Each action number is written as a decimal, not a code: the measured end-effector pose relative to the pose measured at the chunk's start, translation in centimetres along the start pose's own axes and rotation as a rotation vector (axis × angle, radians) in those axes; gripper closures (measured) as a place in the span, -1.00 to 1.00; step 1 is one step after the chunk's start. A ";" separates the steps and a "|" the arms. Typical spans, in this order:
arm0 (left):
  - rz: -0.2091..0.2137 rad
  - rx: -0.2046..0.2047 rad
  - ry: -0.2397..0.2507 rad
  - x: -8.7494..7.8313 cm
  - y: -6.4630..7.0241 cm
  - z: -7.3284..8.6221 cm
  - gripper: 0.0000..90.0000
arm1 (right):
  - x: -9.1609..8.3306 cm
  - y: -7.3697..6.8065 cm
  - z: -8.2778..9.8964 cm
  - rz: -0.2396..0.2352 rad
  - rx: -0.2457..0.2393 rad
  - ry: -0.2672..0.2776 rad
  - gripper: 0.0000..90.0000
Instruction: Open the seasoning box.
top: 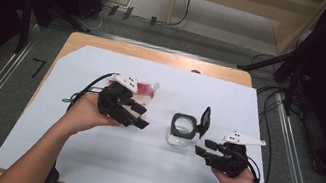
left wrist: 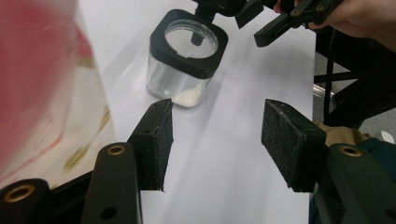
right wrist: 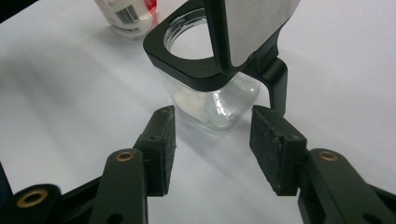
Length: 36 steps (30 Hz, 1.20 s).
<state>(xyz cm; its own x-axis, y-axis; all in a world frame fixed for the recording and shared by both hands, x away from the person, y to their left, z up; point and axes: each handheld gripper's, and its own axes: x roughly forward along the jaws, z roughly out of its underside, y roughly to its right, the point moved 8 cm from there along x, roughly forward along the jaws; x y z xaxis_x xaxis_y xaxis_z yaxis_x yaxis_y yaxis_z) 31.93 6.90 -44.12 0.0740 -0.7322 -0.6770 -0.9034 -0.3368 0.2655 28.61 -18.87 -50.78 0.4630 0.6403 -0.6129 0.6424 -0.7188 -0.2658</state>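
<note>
A clear jar (top: 182, 130) with a black square collar stands mid-table, its flip lid (top: 205, 122) raised on the right side. In the high view my left gripper (top: 142, 118) hangs open and empty to the left of the jar, just in front of a red and white pouch (top: 143, 93). The left gripper view looks past open jaws (left wrist: 217, 135) at the jar (left wrist: 187, 60), with the pouch (left wrist: 42, 70) blurred at the left. My right gripper (top: 203, 147) is open at the jar's right front corner. Its pads (right wrist: 210, 144) stand just short of the jar (right wrist: 210, 88), nothing between them.
A white sheet (top: 137, 168) covers the wooden table. Metal floor rails run along both sides, and dark stands and cables sit beyond the far edge. The raised lid (right wrist: 247, 28) leans over the jar toward my right gripper.
</note>
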 end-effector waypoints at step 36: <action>-0.100 -0.118 0.008 -8.1 -4.0 4.6 0.01 | 0.7 -1.2 0.1 -0.037 -0.034 -0.017 0.13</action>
<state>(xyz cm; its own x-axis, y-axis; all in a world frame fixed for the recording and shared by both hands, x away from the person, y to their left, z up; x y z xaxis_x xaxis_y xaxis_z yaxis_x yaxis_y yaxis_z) 33.03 16.89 -42.88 0.1649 -0.6961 -0.6987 -0.8357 -0.4749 0.2760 28.14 -17.57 -50.94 0.4284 0.6614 -0.6156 0.6792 -0.6851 -0.2635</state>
